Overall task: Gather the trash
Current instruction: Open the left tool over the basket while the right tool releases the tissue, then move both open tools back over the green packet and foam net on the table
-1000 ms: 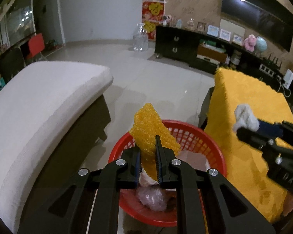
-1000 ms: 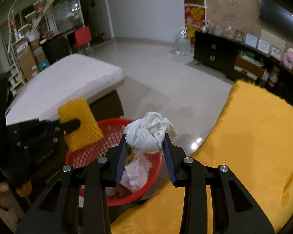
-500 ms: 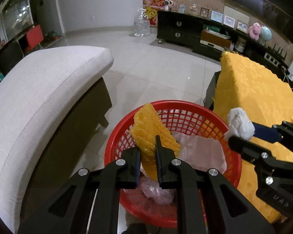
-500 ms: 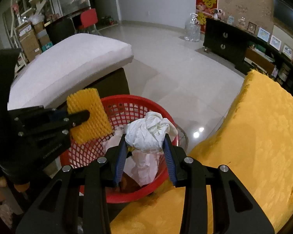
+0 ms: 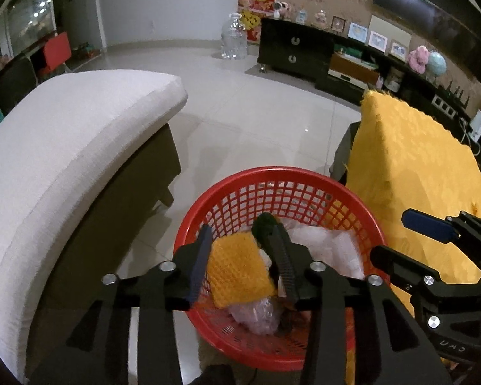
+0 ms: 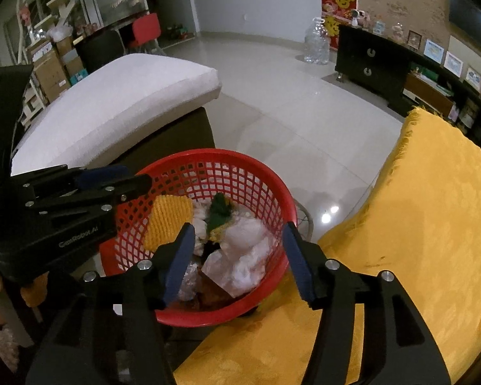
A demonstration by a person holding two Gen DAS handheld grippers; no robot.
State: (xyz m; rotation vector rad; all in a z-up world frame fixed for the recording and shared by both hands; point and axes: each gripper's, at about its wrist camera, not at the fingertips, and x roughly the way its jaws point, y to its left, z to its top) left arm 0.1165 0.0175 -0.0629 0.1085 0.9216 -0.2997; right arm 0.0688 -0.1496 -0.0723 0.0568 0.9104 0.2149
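Two pairs of tongs hang over the same red basket point(image 5: 282, 176), and both are letting go.

From the left wrist view, the left tongs point(image 5: 240, 237) are opening. The yellow foam net point(image 5: 240, 272) lies below and between the two fingers, on top of the pile in the basket; I judge it is released, because no pad presses on it. Around it are a white plastic wrap point(image 5: 324, 247) and a clear bag point(image 5: 256, 314). The basket stands on the floor between the white sofa point(image 5: 73, 147) and the yellow cloth point(image 5: 413, 160), so both hands reach it easily.

From the right wrist view, the right tongs point(image 6: 237, 234) are also opening, spread wide with nothing between them. The white crumpled tissue point(image 6: 243, 234) rests in the basket directly under them, beside a dark green piece point(image 6: 219, 213). The tongs point steeply down, probably so that the trash falls inside the rim.
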